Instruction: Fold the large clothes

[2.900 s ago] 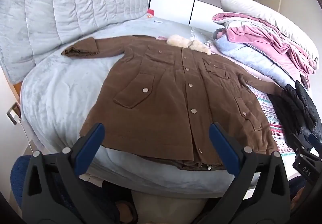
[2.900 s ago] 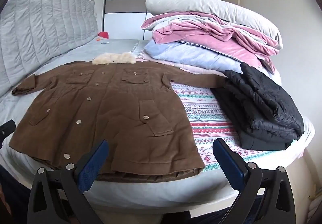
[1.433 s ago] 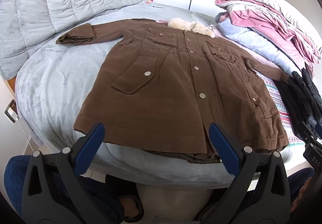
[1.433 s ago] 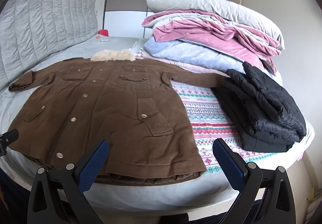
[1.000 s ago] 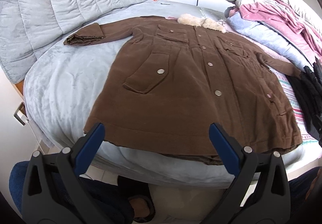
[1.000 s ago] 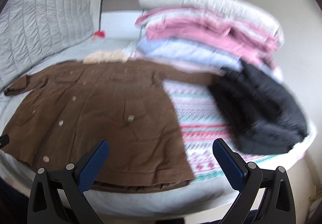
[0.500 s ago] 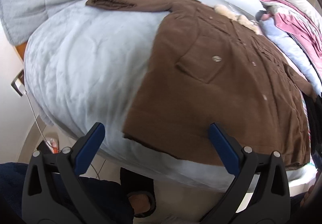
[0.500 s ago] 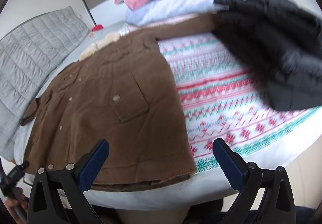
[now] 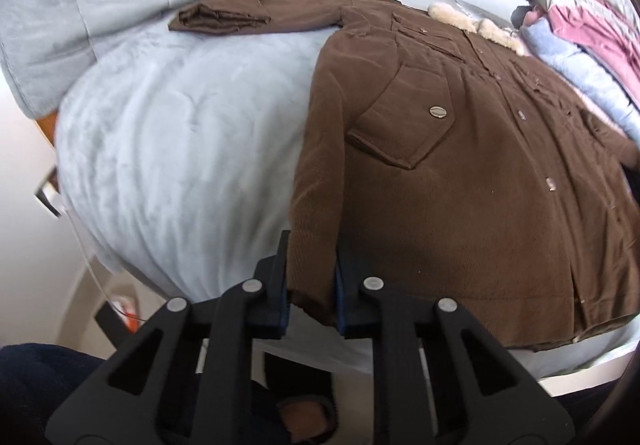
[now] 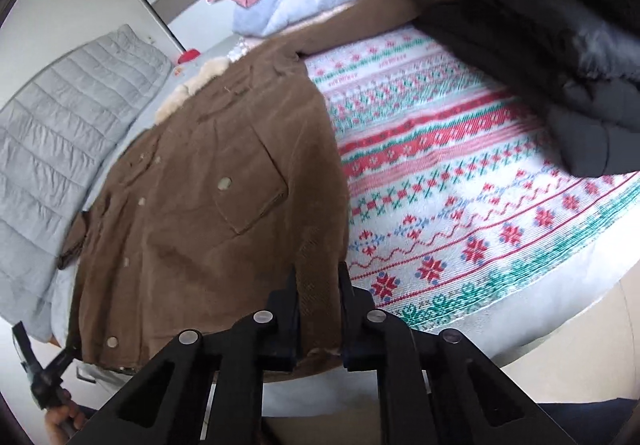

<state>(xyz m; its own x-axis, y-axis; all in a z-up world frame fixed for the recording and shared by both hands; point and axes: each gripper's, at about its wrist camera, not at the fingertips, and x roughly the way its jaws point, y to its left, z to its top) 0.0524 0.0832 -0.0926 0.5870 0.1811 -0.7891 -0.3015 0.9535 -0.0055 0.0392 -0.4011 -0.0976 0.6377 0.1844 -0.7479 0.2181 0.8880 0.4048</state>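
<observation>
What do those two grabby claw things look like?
Both look alike. The left gripper and right gripper are black plastic with triangle-shaped holes, round silver bolts and dark blue pads inside the fingers. No cables show on either. A bare hand is at the right view's lower left edge.

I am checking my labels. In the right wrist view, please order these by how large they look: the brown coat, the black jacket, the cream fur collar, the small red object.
1. brown coat
2. black jacket, partly cut off by the frame, so its rank is less sure
3. cream fur collar
4. small red object, far from the camera
</observation>
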